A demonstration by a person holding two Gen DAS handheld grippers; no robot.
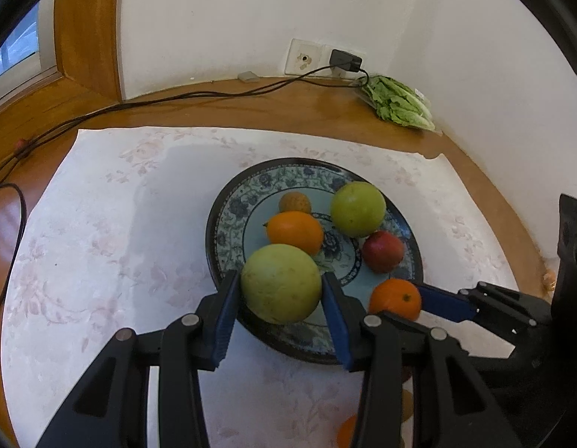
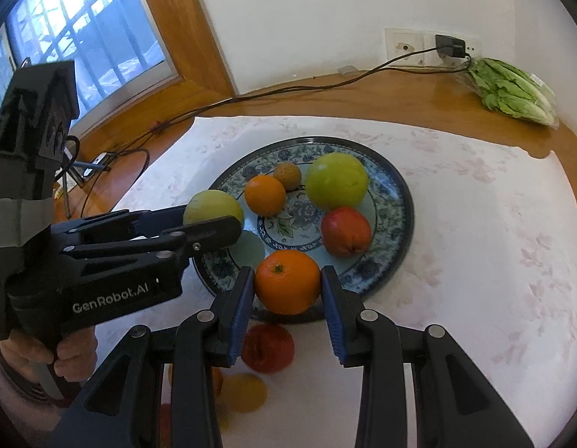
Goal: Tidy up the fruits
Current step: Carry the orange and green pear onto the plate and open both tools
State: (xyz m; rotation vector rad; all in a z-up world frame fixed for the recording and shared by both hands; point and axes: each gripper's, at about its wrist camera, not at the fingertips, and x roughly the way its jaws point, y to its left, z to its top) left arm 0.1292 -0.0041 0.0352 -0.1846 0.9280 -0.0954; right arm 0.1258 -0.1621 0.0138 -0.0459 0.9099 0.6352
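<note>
My left tool (image 1: 282, 291) grips a pale green fruit (image 1: 281, 288) between its blue pads, holding it over the near left rim of the patterned plate (image 1: 228, 205); from the right wrist view the same fruit (image 2: 213, 207) sits at the plate's left edge with the tool's fingers closed around it. My right tool (image 2: 287, 286) grips an orange (image 2: 287, 282) between its pads at the near rim of the plate (image 2: 396, 201); in the left wrist view that orange (image 1: 395, 298) shows beside one blue finger of the right tool. Lying on the plate are a second orange (image 2: 265, 195), a small brownish-orange fruit (image 2: 287, 176) just behind it, a large green apple (image 2: 337, 180) and a red fruit (image 2: 346, 231) near the apple. The plate rests on a white floral cloth (image 2: 475, 224) spread over the wooden table (image 2: 363, 100). Below my right tool, on the cloth, a red fruit (image 2: 267, 347) and a blurred yellow one (image 2: 245, 392) lie off the plate. A bag of leafy greens (image 2: 512, 91) lies by the wall, near a plugged-in charger (image 2: 450, 46).
</note>
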